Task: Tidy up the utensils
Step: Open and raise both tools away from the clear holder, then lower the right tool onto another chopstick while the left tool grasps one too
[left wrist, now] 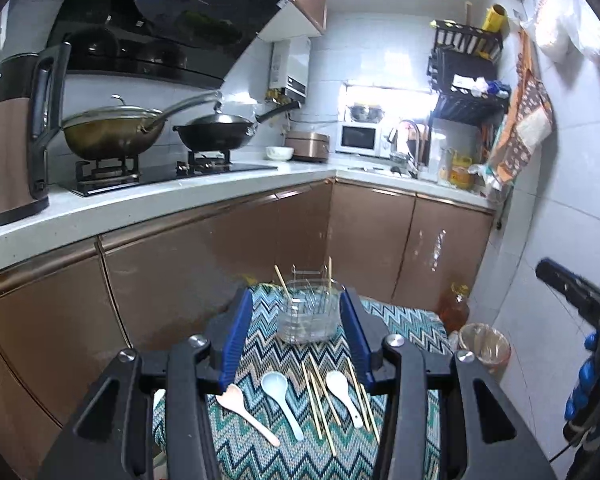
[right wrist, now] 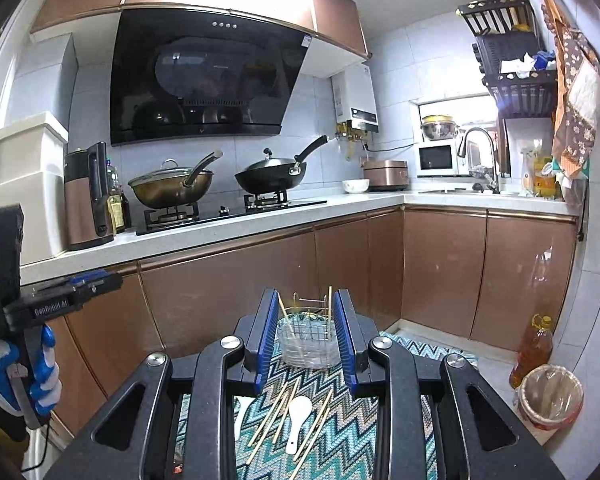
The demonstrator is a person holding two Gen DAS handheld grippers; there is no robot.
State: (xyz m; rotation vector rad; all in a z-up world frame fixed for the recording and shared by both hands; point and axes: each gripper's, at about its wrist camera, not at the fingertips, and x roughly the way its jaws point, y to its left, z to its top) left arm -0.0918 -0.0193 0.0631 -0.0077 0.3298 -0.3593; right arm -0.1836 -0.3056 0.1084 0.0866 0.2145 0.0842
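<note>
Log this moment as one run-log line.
left gripper: open, empty | right gripper: open, empty | spoons, chopsticks: loose on zigzag cloth | clear holder: two chopsticks inside

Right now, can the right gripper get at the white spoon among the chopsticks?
Probably yes. The right gripper is open and empty, and the white spoon lies uncovered on the cloth just below it; chopsticks lie close on both sides and may get nudged.

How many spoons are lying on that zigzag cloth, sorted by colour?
Wooden spoon: 1
Pale blue spoon: 1
White spoon: 1
Total: 3 spoons
</note>
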